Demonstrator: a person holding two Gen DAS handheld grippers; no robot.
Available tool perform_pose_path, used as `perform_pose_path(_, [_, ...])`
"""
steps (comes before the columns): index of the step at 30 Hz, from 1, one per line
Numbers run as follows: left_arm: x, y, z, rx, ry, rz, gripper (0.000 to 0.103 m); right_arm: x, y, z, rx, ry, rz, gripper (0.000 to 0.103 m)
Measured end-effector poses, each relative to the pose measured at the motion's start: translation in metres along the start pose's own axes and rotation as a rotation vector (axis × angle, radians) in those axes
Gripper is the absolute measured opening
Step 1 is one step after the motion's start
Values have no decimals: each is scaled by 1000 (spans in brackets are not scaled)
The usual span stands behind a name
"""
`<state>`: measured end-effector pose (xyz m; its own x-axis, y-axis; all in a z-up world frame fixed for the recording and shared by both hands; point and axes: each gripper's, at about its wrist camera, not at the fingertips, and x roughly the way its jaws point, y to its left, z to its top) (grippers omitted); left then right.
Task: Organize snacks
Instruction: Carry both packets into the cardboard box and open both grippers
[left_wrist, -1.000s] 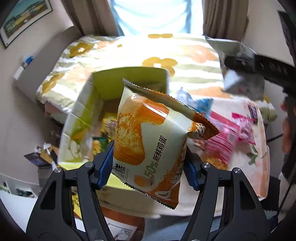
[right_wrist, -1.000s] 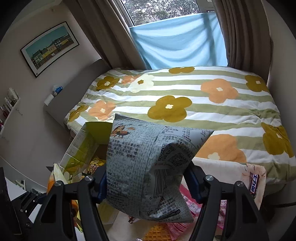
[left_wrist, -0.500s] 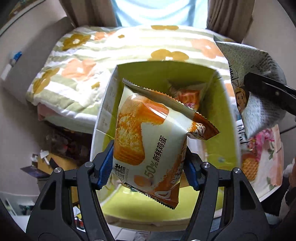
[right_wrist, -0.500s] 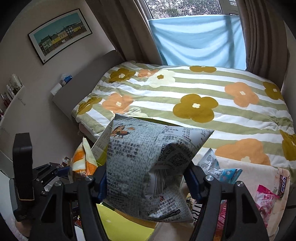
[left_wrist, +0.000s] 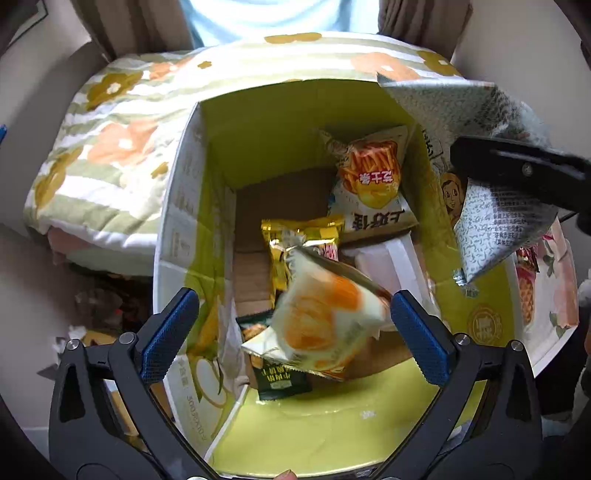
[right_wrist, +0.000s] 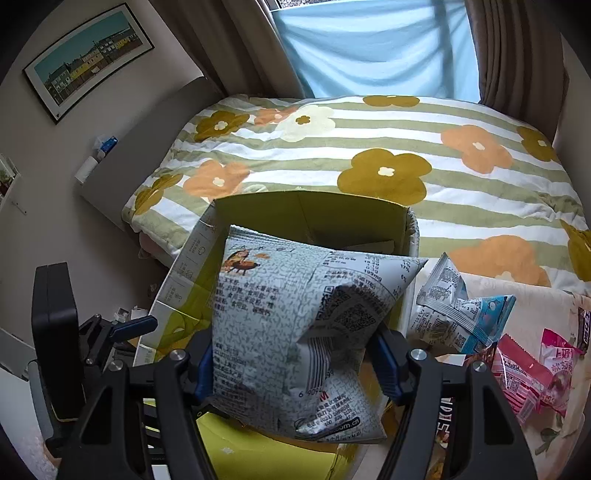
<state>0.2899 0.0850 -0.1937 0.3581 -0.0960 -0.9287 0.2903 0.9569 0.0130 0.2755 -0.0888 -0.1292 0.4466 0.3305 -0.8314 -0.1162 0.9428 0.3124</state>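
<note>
Daylight enters through the window (right_wrist: 373, 48) at the top centre of both views, softened by a pale blue curtain. In the left wrist view that area is blown out to near white, and the bedspread (left_wrist: 122, 147) below it looks washed out. The orange-and-white snack packet (left_wrist: 321, 325) in the lower centre is smeared by motion blur, while the packets beneath it stay fairly sharp. The box interior (left_wrist: 258, 147) glows yellow-green. Both frames bulge with fisheye distortion, and their corners fall into dark vignetting. The right wrist view is evenly lit, with crisp print on the grey bag (right_wrist: 295, 332).
</note>
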Motion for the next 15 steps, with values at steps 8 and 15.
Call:
perform_pose_path(8, [-6, 15, -8, -21, 6, 23, 103, 18, 11, -2, -33, 58, 5, 68])
perform_pose_path(15, [-12, 21, -14, -35, 1, 25, 103, 23, 19, -7, -46, 26, 16, 103])
